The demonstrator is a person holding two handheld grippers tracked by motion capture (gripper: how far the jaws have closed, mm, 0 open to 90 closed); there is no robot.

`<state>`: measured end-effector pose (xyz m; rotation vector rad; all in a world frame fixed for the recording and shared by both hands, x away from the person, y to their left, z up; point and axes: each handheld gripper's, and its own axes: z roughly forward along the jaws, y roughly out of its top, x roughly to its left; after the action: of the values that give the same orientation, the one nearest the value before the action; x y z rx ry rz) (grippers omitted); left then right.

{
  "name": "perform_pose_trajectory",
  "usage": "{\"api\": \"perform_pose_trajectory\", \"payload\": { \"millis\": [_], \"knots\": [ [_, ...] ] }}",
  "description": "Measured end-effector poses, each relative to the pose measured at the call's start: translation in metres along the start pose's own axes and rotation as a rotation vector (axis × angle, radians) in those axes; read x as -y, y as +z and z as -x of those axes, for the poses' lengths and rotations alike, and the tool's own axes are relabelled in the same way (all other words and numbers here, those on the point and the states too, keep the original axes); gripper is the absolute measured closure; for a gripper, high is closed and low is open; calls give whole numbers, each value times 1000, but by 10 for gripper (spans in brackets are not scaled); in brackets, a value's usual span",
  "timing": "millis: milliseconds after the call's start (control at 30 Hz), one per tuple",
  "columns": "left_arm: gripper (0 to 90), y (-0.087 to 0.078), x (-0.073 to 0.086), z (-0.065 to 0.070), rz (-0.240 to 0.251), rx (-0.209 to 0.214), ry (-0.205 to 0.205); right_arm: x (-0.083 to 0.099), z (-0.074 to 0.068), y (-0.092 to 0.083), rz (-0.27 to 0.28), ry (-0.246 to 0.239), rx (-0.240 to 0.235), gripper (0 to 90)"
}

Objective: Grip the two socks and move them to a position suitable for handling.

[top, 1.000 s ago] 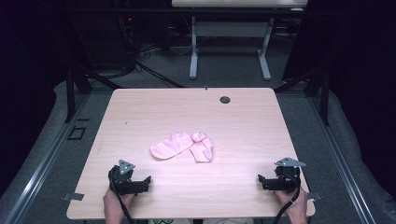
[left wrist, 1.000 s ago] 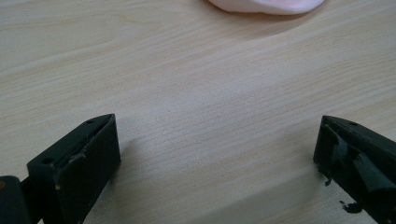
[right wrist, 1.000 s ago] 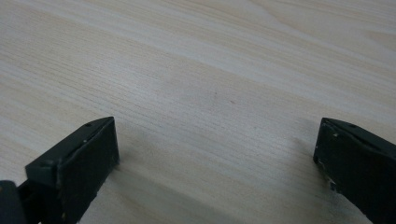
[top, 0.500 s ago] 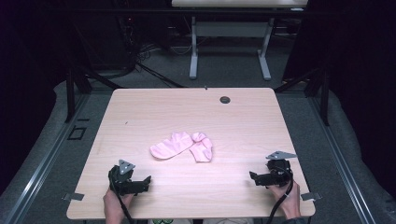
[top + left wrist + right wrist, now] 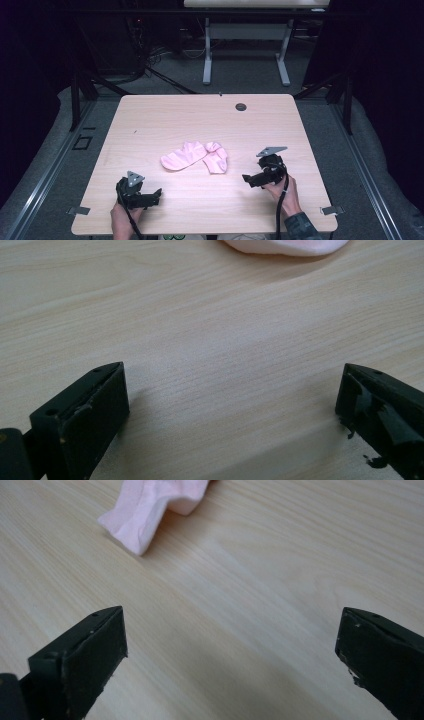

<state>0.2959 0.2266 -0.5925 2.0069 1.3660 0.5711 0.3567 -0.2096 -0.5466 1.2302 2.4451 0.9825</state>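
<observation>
Approach step is judged in hand: pink socks (image 5: 196, 156) are lain just ahead of the right hand-held gripper (image 5: 248, 179), jaws spread, empty. Left hand-held gripper (image 5: 156, 195) likewise agape. Closure on the near sock edge is required next.

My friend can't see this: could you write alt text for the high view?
Two pink socks lie overlapping mid-table. A person holds the left gripper and right gripper near the table's front edge, both open.
</observation>
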Motion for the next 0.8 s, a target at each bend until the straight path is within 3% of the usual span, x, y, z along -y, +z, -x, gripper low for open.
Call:
{"api": "perform_pose_trajectory", "payload": {
  "millis": [100,133,367,500,700,800],
  "knots": [
    [3,0,0,0,0,0,-1,-15,-6,11,3,-15,-31,0],
    [3,0,0,0,1,0,-1,-27,-11,19,2,-40,-52,0],
    [3,0,0,0,0,0,0,-56,-22,42,-24,-88,-79,0],
    [4,0,0,0,0,0,-1,-75,-29,65,-56,-131,-75,0],
    [4,0,0,0,1,0,0,-88,-34,84,-97,-162,-64,6],
    [4,0,0,0,0,1,0,-92,-37,93,-131,-181,-52,50]
  ]
}}
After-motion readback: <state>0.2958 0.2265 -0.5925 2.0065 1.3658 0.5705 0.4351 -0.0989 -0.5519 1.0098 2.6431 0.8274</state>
